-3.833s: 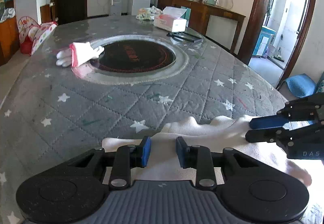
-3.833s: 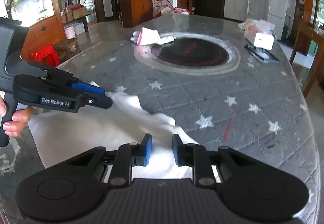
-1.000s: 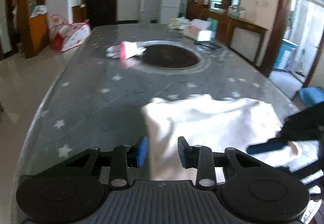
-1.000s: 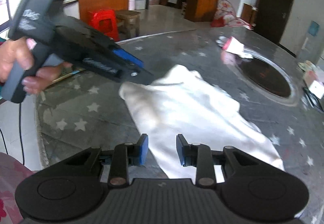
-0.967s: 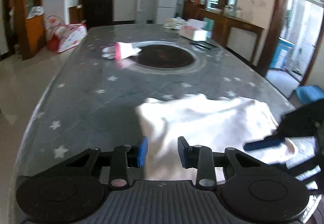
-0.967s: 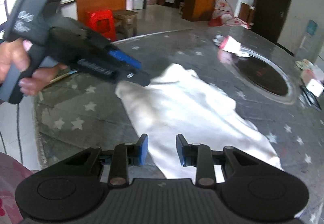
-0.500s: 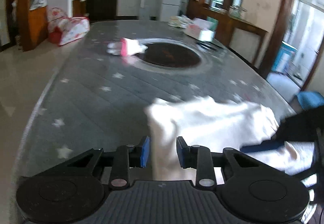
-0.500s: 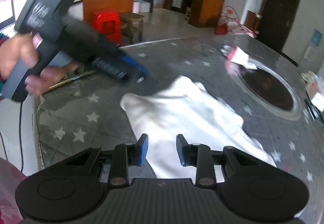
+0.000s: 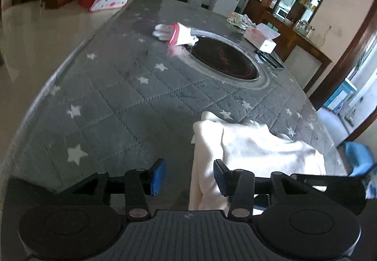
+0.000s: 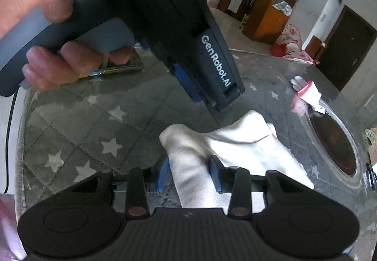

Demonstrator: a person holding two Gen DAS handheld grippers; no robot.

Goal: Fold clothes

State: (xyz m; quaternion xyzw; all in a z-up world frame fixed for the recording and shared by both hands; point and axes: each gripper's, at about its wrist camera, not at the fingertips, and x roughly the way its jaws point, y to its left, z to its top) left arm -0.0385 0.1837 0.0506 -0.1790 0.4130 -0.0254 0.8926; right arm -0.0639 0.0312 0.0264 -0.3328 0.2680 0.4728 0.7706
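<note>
big room, grey star surface (image 9: 113, 96). white cloth (image 9: 254, 150) bunched near my edge. my left gripper (image 9: 186, 176) jaws apart, cloth edge between them, not pinched. my right gripper (image 10: 188, 173) jaws apart around cloth fold (image 10: 193, 162). pink-white glove (image 9: 179, 33) far off.

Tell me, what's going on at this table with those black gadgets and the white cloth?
A person is folding a white garment on a grey, star-patterned table cover using two handheld grippers. The right gripper has a bunched fold of the cloth between its open fingers. The left gripper, also open, sits at the garment's edge. The garment lies rumpled, not neatly folded yet.
</note>
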